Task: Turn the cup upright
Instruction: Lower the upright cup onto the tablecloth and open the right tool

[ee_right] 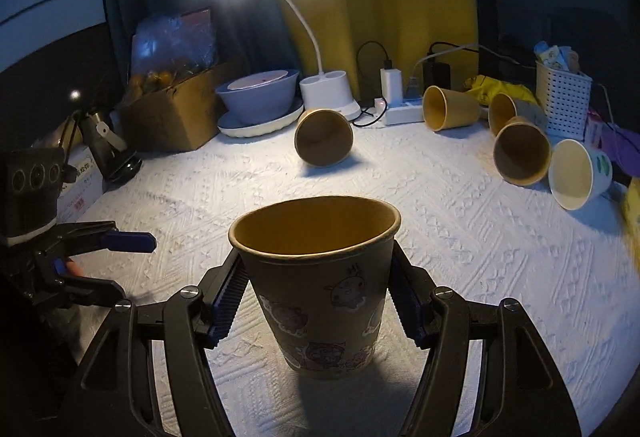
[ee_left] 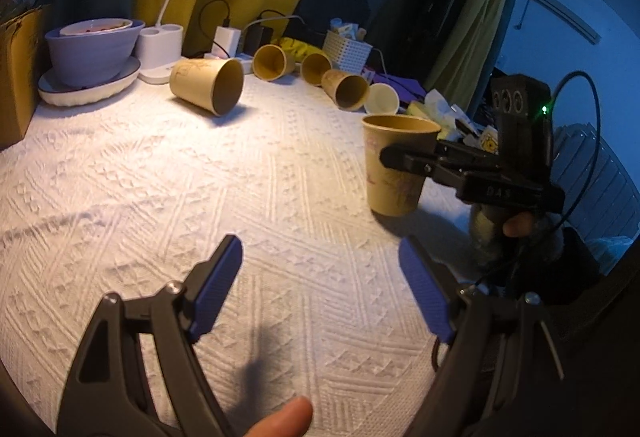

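Standing mouth-up on the white textured worktop (ee_right: 460,237), the printed paper cup (ee_right: 320,289) sits between the blue pads of the right tongs (ee_right: 316,301), toward the near right part of the surface. The pads (ee_right: 230,311) press, or all but press, against its two sides at mid-height, so I judge these tongs clenched on the cup; its base appears to rest on the cloth, though the left view leaves a sliver of doubt about that. The left tongs (ee_left: 320,289) hang released and empty over the near middle of the worktop, their fingers spread wide, well apart from the cup.

By my reading the flip itself is done for this cup and the step in hand is the set-down. What comes next calls for spreading the right tongs evenly, so that neither pad drags the thin wall sideways, and then drawing straight back without clipping the rim.

Along the far edge, five more cups lie on their sides: one tipped cup (ee_left: 208,85) near the lamp base (ee_left: 160,51), the others (ee_left: 346,89) grouped toward the far right corner by a white basket (ee_left: 347,51). Any of them would need a grip across the wall before being turned.
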Available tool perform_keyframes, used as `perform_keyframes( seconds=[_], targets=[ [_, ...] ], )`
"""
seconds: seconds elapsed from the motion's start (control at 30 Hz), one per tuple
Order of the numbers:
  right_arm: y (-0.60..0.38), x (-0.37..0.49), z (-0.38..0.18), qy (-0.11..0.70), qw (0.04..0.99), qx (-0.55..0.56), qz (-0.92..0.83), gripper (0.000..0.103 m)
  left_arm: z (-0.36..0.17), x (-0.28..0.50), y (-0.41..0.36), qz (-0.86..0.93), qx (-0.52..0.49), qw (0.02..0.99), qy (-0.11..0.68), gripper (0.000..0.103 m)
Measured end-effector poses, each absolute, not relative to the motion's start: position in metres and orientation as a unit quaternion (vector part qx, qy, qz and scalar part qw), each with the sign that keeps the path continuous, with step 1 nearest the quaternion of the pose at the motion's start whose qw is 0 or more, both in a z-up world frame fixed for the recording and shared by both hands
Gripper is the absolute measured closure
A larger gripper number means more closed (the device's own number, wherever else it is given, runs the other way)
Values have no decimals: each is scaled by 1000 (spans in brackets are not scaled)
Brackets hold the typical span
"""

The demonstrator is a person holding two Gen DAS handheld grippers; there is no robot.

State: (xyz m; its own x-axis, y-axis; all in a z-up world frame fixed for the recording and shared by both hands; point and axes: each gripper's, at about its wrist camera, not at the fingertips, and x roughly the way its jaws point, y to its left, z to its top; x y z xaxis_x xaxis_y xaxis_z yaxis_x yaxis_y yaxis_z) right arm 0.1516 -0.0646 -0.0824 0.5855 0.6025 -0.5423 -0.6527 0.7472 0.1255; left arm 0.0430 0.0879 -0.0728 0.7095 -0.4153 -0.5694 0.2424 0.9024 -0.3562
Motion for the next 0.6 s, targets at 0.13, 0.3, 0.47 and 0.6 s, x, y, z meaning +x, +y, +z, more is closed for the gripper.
perform_keyframes(
  seconds=[0.13,0.3,0.47,0.6],
  targets=[
    [-65,152,-87,292,892,-52,341,34,-72,43,88,-179,-129,916,336,21],
    [-69,144,-90,294,897,-58,324,33,-72,42,87,-179,-128,916,336,21],
    [-72,133,-99,301,899,-73,308,24,-72,43,87,-179,-127,917,334,21],
    [-79,127,-98,299,903,-63,303,23,-71,42,85,-179,-123,917,334,21]
  ],
)
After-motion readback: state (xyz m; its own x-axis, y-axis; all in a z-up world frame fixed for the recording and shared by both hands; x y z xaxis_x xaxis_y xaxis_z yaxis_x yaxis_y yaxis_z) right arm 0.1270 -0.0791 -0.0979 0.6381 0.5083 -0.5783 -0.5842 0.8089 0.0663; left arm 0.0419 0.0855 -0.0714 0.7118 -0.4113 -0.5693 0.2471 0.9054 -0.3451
